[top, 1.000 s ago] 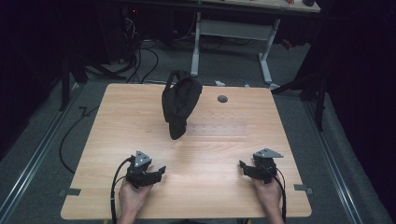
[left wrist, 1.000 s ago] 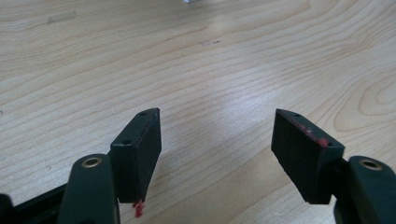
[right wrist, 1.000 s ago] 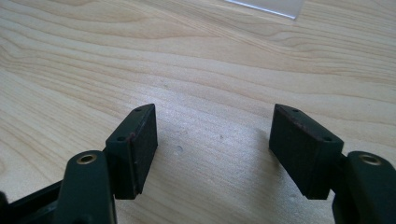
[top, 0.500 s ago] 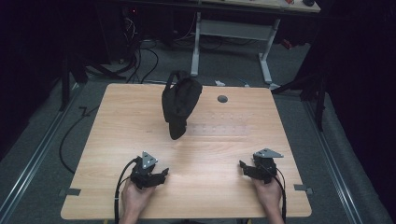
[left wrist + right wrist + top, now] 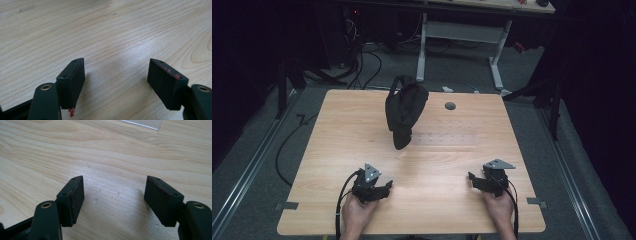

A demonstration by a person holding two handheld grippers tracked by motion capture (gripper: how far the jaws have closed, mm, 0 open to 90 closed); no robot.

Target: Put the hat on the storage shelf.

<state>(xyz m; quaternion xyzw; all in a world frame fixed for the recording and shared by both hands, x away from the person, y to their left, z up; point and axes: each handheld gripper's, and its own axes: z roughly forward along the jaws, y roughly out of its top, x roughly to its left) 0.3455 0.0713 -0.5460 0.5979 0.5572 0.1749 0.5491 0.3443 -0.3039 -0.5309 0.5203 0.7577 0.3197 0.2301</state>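
Near the front left of the wooden surface (image 5: 337, 150), the left claw (image 5: 384, 188) is sitting low in the person's left hand (image 5: 357, 212), its jaws standing well apart with bare wood between them; from the left gripper view the left claw (image 5: 116, 75) is gripping nothing. It is probably being held low and wide so it is ready to reach forward. Toward the middle, well apart from both hands and closer to the far edge, one black bag (image 5: 404, 112) is lying slumped, its strap looping up at the back; this looks like the thing the work is aiming at, and it is lying untouched. Just right of it, one small round grey grommet (image 5: 450, 106) is sitting in the surface. At the front right, the right claw (image 5: 473, 179) is pointing inward from the right hand (image 5: 499, 207), and the right gripper view shows the right claw (image 5: 113, 195) likewise spread and empty. Counting up: two claws, two hands, one bag, one grommet.
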